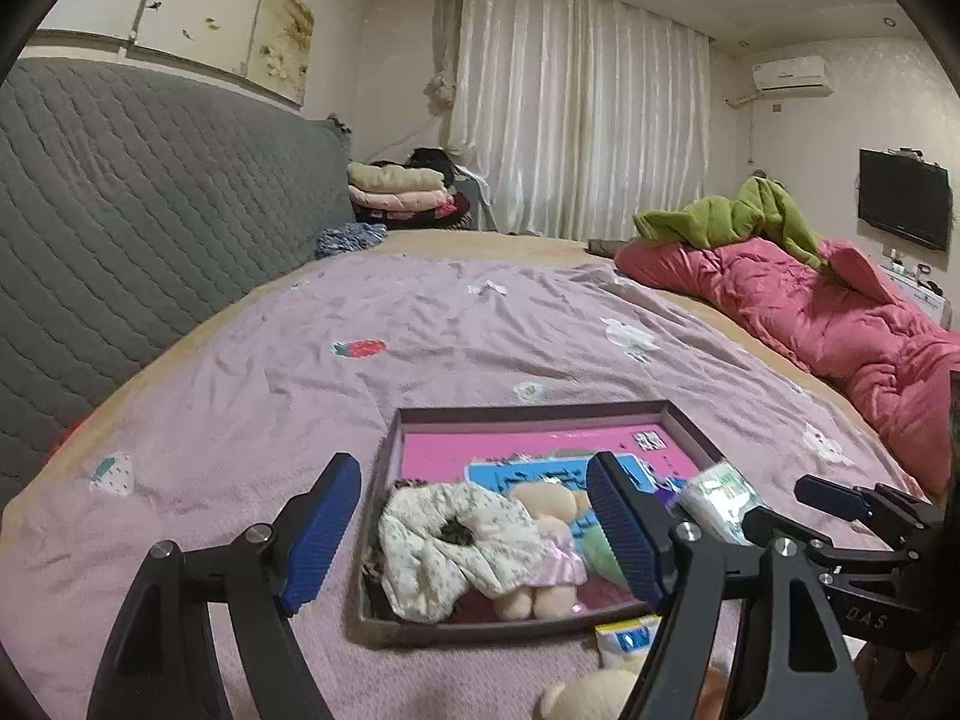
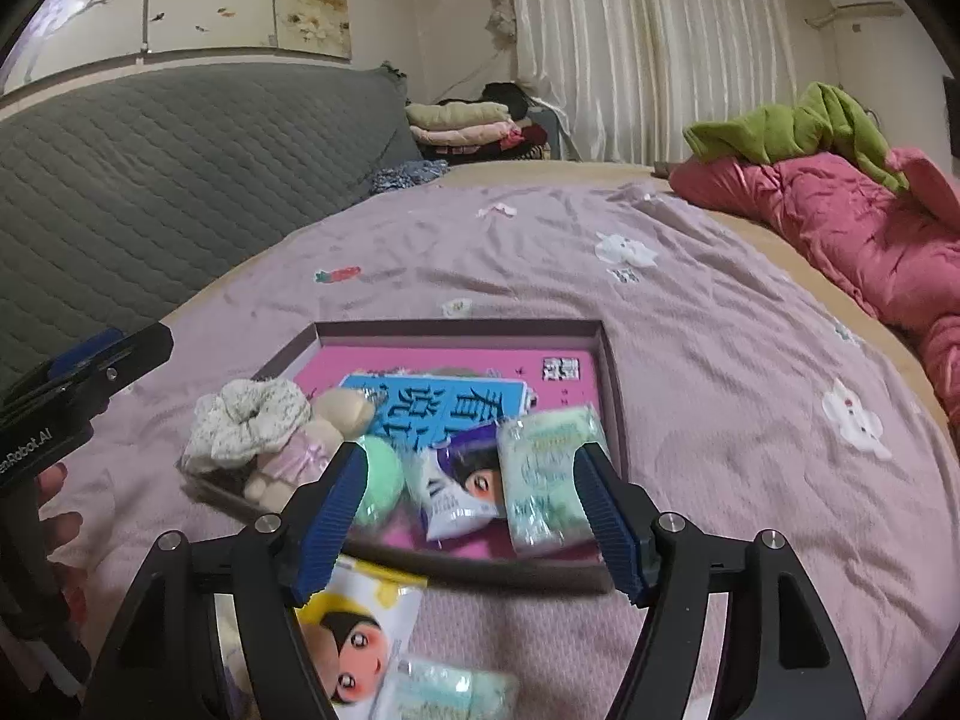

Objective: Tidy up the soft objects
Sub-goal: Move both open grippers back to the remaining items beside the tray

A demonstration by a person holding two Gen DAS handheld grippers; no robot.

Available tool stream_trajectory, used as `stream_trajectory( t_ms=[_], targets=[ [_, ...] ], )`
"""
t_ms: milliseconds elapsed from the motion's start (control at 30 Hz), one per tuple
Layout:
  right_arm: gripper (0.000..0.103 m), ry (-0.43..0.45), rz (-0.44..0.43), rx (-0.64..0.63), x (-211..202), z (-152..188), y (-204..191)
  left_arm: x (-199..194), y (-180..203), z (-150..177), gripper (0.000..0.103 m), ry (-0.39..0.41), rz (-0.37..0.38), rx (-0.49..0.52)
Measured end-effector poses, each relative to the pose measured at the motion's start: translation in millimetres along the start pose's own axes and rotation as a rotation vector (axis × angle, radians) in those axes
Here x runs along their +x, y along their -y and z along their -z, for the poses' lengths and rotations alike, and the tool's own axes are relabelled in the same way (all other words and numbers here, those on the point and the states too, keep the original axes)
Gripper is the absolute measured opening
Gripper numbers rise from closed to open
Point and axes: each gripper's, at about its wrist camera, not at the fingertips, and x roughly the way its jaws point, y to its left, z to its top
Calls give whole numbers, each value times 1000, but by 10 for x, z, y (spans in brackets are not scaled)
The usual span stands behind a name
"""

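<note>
While both claws gape empty, the tissue pack (image 2: 549,474) lies in the tray (image 2: 609,354) between the right claw's (image 2: 474,516) fingers.

Left wrist view: rides the left gripper (image 1: 474,534), low above the bed (image 1: 420,324) — looking forward and slightly down across the tray (image 1: 528,411) toward the curtains (image 1: 576,108); tray close, its near-left corner nearest the lens
Right wrist view: rides the right gripper (image 2: 471,516), tilted more steeply down; tray (image 2: 456,329) nearly underfoot, its near rim between the fingers
Cross-sight: the right gripper (image 1: 798,510) shows at the left view's right edge; the left gripper (image 2: 108,354) at the right view's left edge
Shared ground: tray, bed, grey headboard (image 1: 150,228), curtains, red quilt (image 1: 810,300) — both views face the same way
</note>
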Motion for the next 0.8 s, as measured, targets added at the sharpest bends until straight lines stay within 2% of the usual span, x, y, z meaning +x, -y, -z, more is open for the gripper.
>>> stream_trajectory(
  t_ms=[167,467,800],
  targets=[
    [73,-2,4,-3,-119,60,-27,-53,0,34,77,-37,29,-20],
    [73,-49,9,-15,-310,229,-90,-183,-7,134,77,-84,-1,-10],
    [73,-93,-3,-15,-486,399,-177,-335,-40,332,77,-201,89,-38]
  ],
)
